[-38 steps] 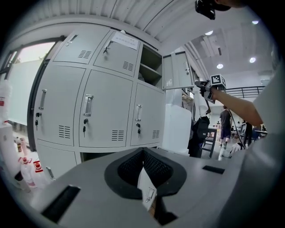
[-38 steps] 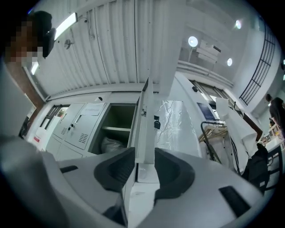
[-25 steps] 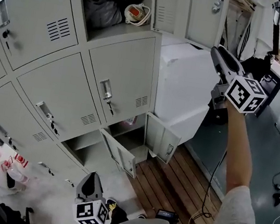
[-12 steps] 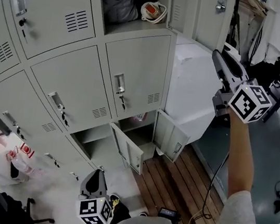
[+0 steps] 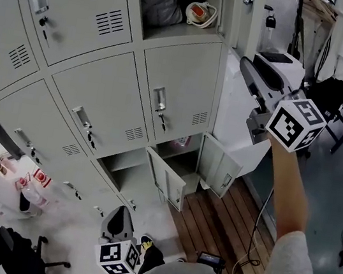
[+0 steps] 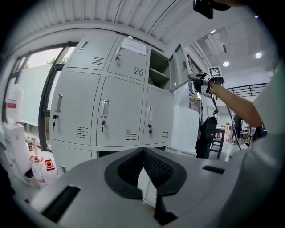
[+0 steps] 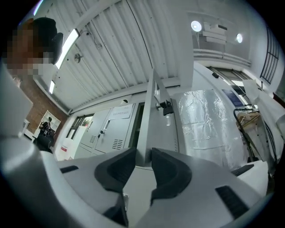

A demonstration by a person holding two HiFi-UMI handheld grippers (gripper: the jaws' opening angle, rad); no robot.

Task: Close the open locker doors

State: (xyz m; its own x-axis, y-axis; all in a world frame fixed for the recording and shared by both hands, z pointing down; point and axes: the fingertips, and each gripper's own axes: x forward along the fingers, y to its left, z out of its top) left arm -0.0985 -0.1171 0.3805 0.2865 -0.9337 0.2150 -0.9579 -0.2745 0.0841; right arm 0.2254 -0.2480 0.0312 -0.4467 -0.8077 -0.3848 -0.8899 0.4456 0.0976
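A grey locker bank (image 5: 101,90) fills the head view. The top compartment (image 5: 176,5) stands open with a bag and a white bundle inside, its door (image 5: 241,15) swung out to the right. Low down, two small doors (image 5: 166,179) (image 5: 220,165) also hang open. My right gripper (image 5: 246,64) is raised just under the upper door's bottom corner. In the right gripper view the jaws (image 7: 143,153) stand apart with that door's edge (image 7: 162,129) lined up in the gap; contact cannot be judged. My left gripper (image 5: 119,212) hangs low, shut and empty (image 6: 143,152).
A tall white plastic-wrapped box (image 5: 239,118) stands right of the lockers. Wooden floor slats (image 5: 223,219) run below it, with a small black device (image 5: 209,260) on them. Bottles and bags (image 5: 15,186) sit at lower left. Dark clothing hangs on a frame (image 5: 333,94) at right.
The right gripper has moved left and closer to the upper open door. The view has swung so the lockers sit further right. The left gripper stays low.
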